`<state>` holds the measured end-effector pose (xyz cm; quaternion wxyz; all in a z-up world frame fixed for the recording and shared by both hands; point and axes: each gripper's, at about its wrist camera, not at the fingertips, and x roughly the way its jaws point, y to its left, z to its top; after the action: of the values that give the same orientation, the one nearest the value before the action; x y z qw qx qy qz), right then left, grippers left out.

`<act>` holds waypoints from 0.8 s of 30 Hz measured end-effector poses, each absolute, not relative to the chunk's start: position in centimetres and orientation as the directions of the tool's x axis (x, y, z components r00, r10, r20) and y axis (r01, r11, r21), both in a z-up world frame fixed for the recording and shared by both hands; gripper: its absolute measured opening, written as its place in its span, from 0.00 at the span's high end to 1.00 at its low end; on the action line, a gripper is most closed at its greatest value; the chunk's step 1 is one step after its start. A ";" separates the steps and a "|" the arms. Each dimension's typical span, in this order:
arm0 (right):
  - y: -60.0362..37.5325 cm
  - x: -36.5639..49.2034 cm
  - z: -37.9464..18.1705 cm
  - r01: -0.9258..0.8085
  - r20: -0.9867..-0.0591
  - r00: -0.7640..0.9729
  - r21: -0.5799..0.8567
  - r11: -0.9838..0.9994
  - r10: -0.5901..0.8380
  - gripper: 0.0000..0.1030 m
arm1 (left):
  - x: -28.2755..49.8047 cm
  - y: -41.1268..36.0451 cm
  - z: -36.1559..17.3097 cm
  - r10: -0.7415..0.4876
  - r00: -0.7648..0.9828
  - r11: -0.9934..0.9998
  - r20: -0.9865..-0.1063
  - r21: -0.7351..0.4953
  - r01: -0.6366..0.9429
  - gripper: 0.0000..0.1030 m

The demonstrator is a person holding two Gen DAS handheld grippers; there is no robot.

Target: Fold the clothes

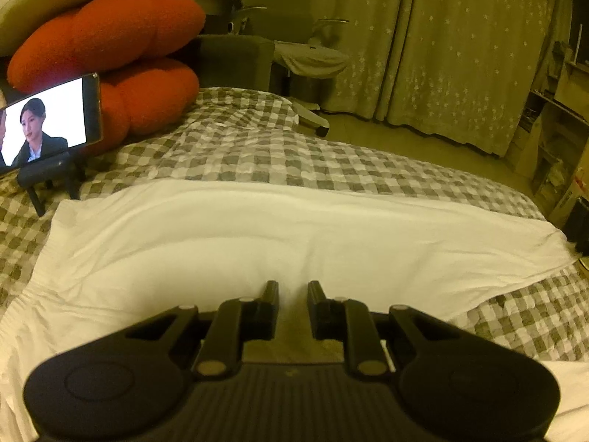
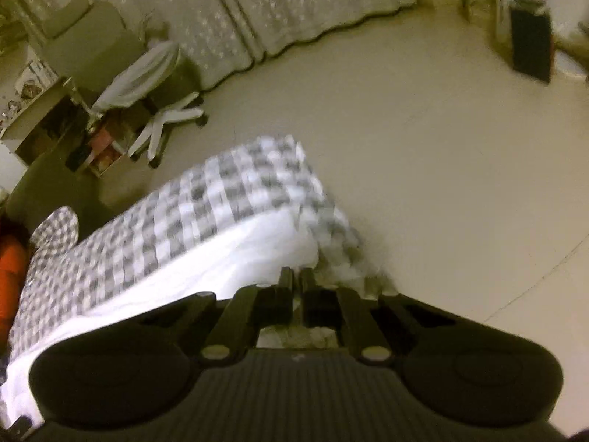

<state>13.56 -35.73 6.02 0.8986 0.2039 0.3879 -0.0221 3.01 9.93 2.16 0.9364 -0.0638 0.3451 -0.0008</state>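
A white garment (image 1: 294, 228) lies spread lengthwise across a grey-and-white checked bedspread (image 1: 257, 154). My left gripper (image 1: 293, 289) hovers over the garment's near edge. Its jaws stand a narrow gap apart and I see nothing pinched between them. In the blurred right wrist view the same garment (image 2: 239, 258) ends near the bed's corner (image 2: 294, 169). My right gripper (image 2: 296, 274) sits at that end. Its fingers are almost together, with a pale sliver of the cloth's corner between them.
A phone on a black stand (image 1: 48, 121) plays video at the left, in front of red cushions (image 1: 110, 29). Beyond the bed are an office chair (image 2: 147, 73), starred curtains (image 1: 441, 55), shelves (image 1: 552, 129), a black box (image 2: 532, 44) and pale floor (image 2: 441, 147).
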 end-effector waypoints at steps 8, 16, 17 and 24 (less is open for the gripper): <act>-36.0 13.8 4.2 0.223 -0.768 0.640 0.222 0.949 0.029 0.96 | 2.8 10.1 2.1 -0.058 0.742 0.994 -0.668 -0.110 -0.021 0.83; -35.7 13.9 4.9 0.148 -0.718 0.693 0.225 0.963 0.061 0.84 | 2.9 10.8 2.2 -0.073 0.746 0.988 -0.662 -0.149 -0.036 0.83; -35.3 14.0 5.1 0.144 -0.704 0.709 0.191 0.971 0.033 0.68 | 3.0 10.9 2.2 -0.073 0.748 0.987 -0.659 -0.153 -0.039 0.83; -30.5 15.1 5.6 -0.105 -0.613 0.785 0.013 0.994 0.091 0.49 | 3.3 11.2 2.2 -0.067 0.755 0.985 -0.652 -0.163 -0.053 0.83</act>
<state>15.07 -30.54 5.57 0.9445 -0.0110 0.3240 0.0520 3.30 11.18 2.16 0.9329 -0.0859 0.3497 -0.0036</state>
